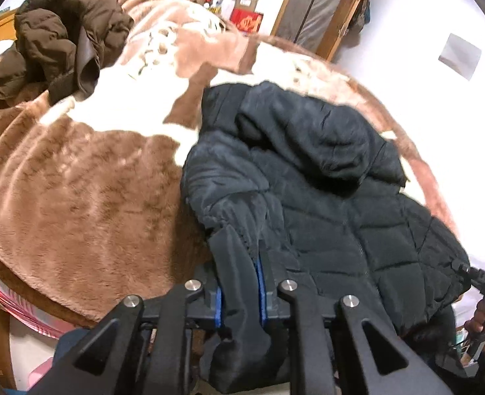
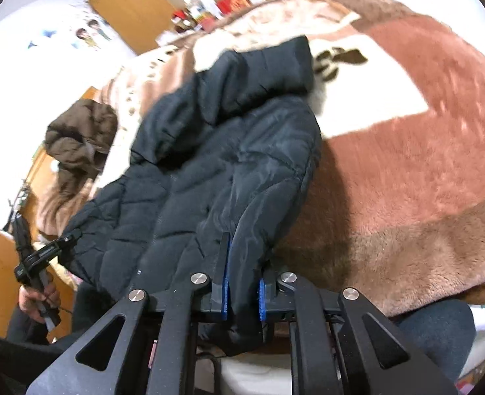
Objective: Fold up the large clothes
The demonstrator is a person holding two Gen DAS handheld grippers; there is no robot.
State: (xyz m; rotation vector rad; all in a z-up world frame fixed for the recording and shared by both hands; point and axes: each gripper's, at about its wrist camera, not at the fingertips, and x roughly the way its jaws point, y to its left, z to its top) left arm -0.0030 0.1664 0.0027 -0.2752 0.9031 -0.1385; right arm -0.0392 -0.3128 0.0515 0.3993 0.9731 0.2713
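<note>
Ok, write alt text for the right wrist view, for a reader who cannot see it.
The right tongs are shut on a fold of a black quilted hooded jacket spread over a brown and white fleece blanket. At far left a hand holds the other tongs, and a brown coat lies heaped behind.

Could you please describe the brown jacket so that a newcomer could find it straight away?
Start at the plush brown-and-cream blanket covering the bed. At its far end lies the brown jacket, crumpled in a heap. Unlike the black quilted jacket, no gripper holds it.
</note>
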